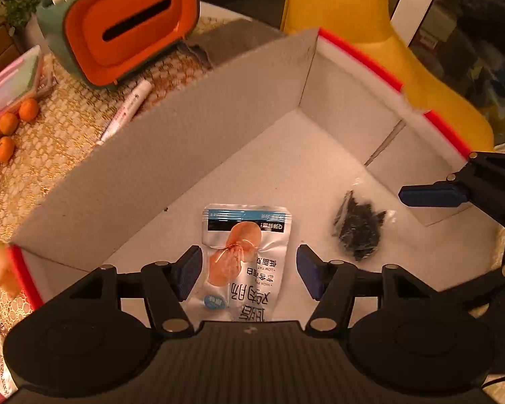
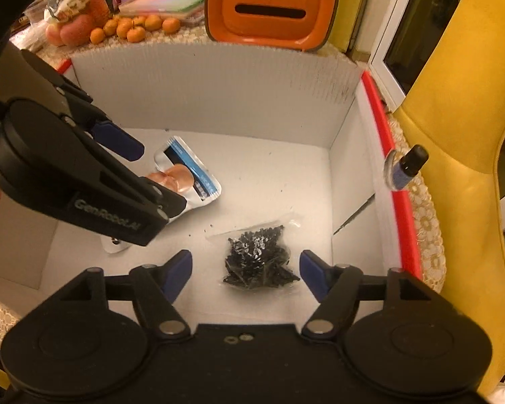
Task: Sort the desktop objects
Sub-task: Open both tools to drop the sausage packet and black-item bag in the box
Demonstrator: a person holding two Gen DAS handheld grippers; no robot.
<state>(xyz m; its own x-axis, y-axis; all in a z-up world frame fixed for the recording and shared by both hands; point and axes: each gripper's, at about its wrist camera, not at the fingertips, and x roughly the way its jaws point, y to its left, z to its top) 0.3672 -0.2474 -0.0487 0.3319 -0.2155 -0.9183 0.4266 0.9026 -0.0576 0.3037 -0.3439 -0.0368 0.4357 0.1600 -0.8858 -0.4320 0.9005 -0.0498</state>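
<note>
Both grippers are showing matte black plastic bodies: left gripper [image 1: 249,269] and right gripper [image 2: 245,274] each carrying blue finger pads [image 1: 188,271], silver pivot screws, round side housings, ribbed centre plate. "GenRobot.AI" lettering is showing grey on the left one.

box [image 2: 219,77] walls hemming, open top

Probably a home: tangerines [image 2: 134,28], tissue box [image 2: 271,8], lace tablecloth [image 1: 50,155], yellow chair [image 2: 454,134].
</note>
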